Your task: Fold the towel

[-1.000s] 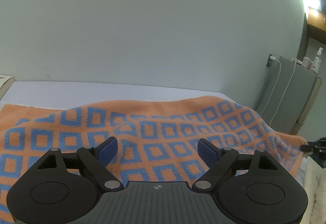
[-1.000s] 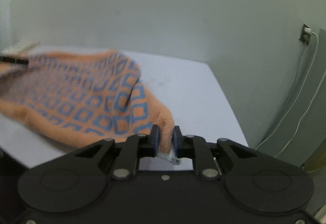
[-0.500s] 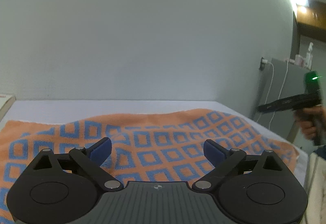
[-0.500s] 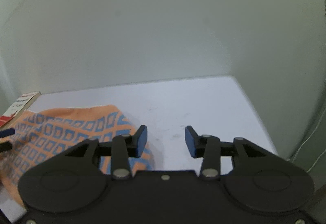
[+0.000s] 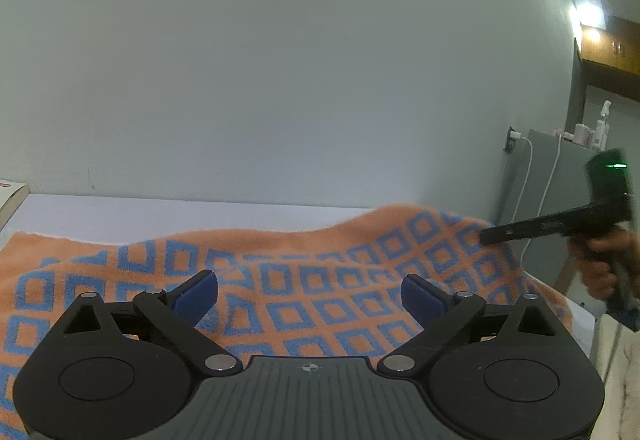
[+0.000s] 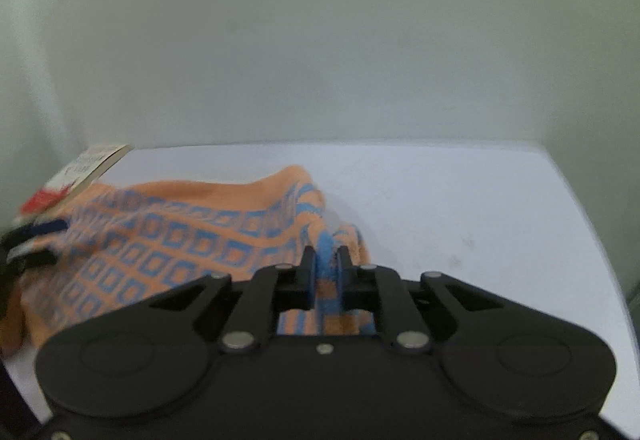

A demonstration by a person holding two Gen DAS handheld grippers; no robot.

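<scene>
Lifting: our right gripper [image 6: 325,264], fingers clamped on the orange terry towel with blue squares [image 6: 168,240], at 3 o'clock.
Waiting: our left gripper [image 5: 310,290], fingers apart.
Care: we'd keep the edge taut.

Both wrist views look low and close across the towel [image 5: 320,280] toward the wall, sharing it.

The right gripper [image 6: 325,267] is clamped on a bunched corner of the towel [image 6: 168,236] — blue and orange cloth is pinched between its jaws. The towel, orange with blue squares, spreads left from there across the white counter [image 6: 460,208], rumpled near the gripper. At the far left a box [image 6: 80,170] lies at the towel's edge, beside the blurred tips of the other gripper [image 6: 34,246] — its state unreadable.
</scene>
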